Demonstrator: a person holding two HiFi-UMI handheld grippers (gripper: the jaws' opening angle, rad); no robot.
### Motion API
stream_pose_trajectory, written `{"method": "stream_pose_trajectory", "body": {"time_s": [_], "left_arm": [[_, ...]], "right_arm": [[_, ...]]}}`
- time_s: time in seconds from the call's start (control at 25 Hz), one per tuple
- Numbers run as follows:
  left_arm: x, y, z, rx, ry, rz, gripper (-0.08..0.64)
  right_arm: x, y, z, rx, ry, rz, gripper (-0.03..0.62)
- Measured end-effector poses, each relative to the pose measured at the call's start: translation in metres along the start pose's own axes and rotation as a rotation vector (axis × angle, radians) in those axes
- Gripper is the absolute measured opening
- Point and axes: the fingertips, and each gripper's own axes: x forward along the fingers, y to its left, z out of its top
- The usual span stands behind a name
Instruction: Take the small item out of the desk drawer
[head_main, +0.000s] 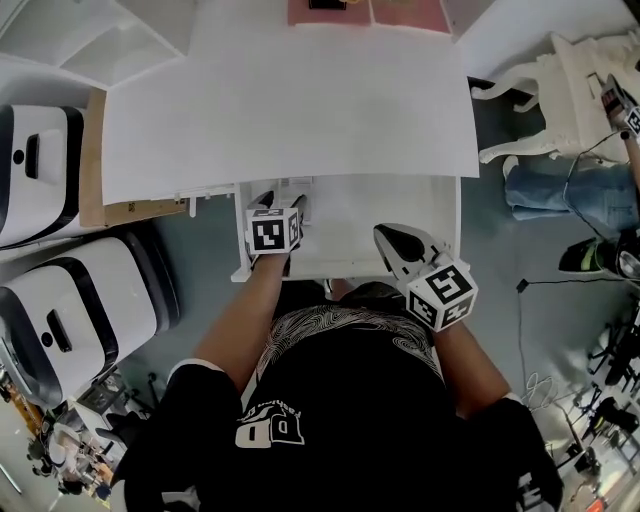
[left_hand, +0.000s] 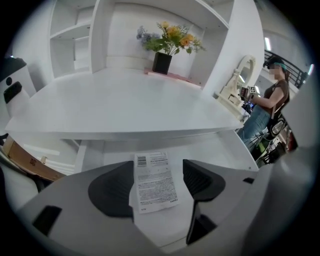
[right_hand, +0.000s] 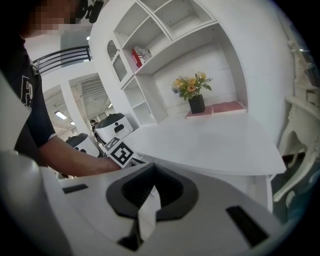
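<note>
The white desk (head_main: 290, 100) has its drawer (head_main: 450, 225) pulled out under the front edge. My left gripper (head_main: 282, 200) reaches down into the drawer's left part. In the left gripper view a small white packet with a printed label (left_hand: 155, 182) lies on the drawer floor (left_hand: 215, 145) between the wide-apart jaws of my left gripper (left_hand: 159, 186); a gap shows beside the right pad. My right gripper (head_main: 388, 236) hovers at the drawer's front right, jaws together. In the right gripper view a thin white sliver shows between the pads of my right gripper (right_hand: 148, 200); I cannot tell what it is.
Two white-and-black machines (head_main: 60, 300) (head_main: 30, 170) and a cardboard piece (head_main: 120, 205) stand left of the desk. A white ornate chair (head_main: 545, 100) and a person in jeans (head_main: 560, 190) are at the right. A black flower pot (left_hand: 162, 62) sits at the desk's back.
</note>
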Motion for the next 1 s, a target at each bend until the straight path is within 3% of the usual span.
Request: {"method": "stream_pose_trajectory", "body": {"time_s": [0.24,0.6,0.76,0.92,1.0], "left_arm": [[0.04,0.002,-0.016,0.036,0.074,0.036,0.364],[0.068,0.012,-0.035,-0.03,0.185,0.115,0.414],[0.073,0.014,-0.036,-0.024,0.206,0.156,0.439],[0.081,0.013,-0.048,-0.077,0.252,0.137,0.449],[0.083,0.014,-0.05,-0.051,0.262,0.158,0.449]], "right_arm": [[0.005,-0.004,-0.008,0.007,0.03,0.014,0.008],[0.008,-0.009,-0.014,0.028,0.052,0.022,0.008],[0.008,-0.013,-0.016,0.032,0.055,0.019,0.008],[0.009,-0.017,-0.013,0.036,0.054,0.014,0.008],[0.009,-0.019,-0.013,0.042,0.053,0.011,0.008]]}}
